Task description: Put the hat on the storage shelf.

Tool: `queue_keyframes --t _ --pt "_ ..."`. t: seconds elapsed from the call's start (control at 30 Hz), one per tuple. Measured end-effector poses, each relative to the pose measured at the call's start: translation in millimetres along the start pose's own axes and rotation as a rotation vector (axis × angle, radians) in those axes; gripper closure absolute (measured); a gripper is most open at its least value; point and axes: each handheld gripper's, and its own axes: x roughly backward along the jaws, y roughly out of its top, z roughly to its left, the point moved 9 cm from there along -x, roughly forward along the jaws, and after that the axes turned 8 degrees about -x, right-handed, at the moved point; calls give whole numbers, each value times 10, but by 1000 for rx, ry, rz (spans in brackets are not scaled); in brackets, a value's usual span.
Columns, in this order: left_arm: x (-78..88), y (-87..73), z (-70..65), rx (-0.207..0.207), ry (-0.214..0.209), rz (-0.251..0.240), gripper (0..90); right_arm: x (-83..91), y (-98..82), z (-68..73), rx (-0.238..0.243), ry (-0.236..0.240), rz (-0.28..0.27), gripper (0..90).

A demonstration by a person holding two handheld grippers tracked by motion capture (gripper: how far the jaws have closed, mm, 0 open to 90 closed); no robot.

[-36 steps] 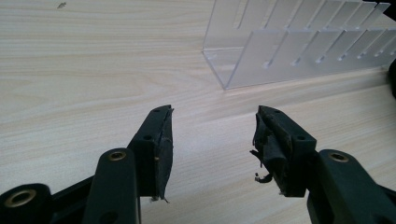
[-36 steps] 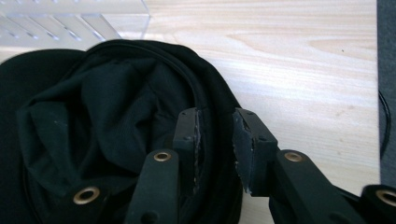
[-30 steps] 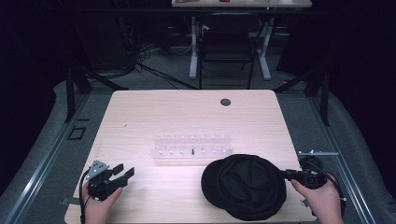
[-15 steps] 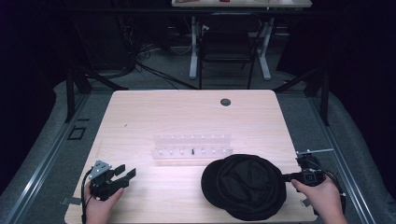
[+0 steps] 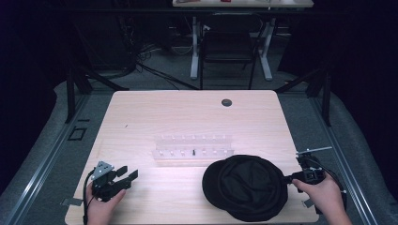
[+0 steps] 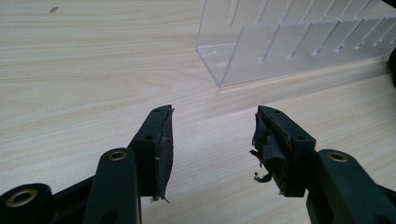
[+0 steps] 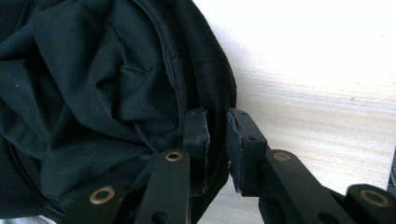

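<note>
A black fabric hat (image 5: 246, 187) lies crown-down on the wooden table (image 5: 187, 112) at the front right, its dark lining (image 7: 93, 93) facing up. My right gripper (image 5: 284, 177) reaches in from the right. Its jaws have just been closing, and the hat's right rim now sits pinched between the pads (image 7: 196, 128). In the right gripper view, the right gripper (image 7: 217, 119) straddles that rim. At the front left, my left gripper (image 5: 127, 173) rests in a hand. It is open, and the left gripper view (image 6: 212, 119) shows bare wood between its jaws.
A clear plastic slotted rack (image 5: 193, 146) stands mid-table behind the hat, and it appears ahead of the left gripper as the same rack (image 6: 289, 42). A round black grommet (image 5: 226, 102) sits near the far edge. Chairs and desk legs stand beyond the table.
The right gripper's jaws have narrowed around the hat's right rim, and the hand has edged slightly inward. The left gripper has not moved.
</note>
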Motion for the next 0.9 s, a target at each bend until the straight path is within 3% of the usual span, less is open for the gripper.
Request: queue_keyframes --t 0.03,0.07,0.2,0.23,0.3,0.5,0.53,0.63,0.67,0.8,0.9 --pt "-6 1 -1 1 2 -4 474 0 -12 -31 8 -25 28 773" --pt "-6 0 0 1 2 -3 474 -33 -15 -5 -10 7 25 773" --pt "-4 -4 3 1 3 1 474 -57 -23 -17 -15 10 41 776" --pt "-1 -7 3 1 -1 6 474 -37 -29 -60 3 -31 62 777" --pt "-5 -7 4 2 -1 4 474 -87 -26 -15 -27 22 53 784" --pt "-16 -9 2 2 2 2 474 -84 -27 0 -35 49 62 866" --pt "-17 -9 1 2 2 2 474 -85 -19 10 -46 61 44 870" --pt "-19 -10 -1 3 2 3 474 -29 -28 -1 -32 68 59 876" --pt "-21 -10 -2 2 2 2 474 -25 -11 30 -56 83 33 878" --pt "-19 -12 -4 1 0 5 474 32 -17 43 -47 108 32 881" --pt "-21 -12 -5 1 1 5 474 105 -10 85 -52 147 15 883"
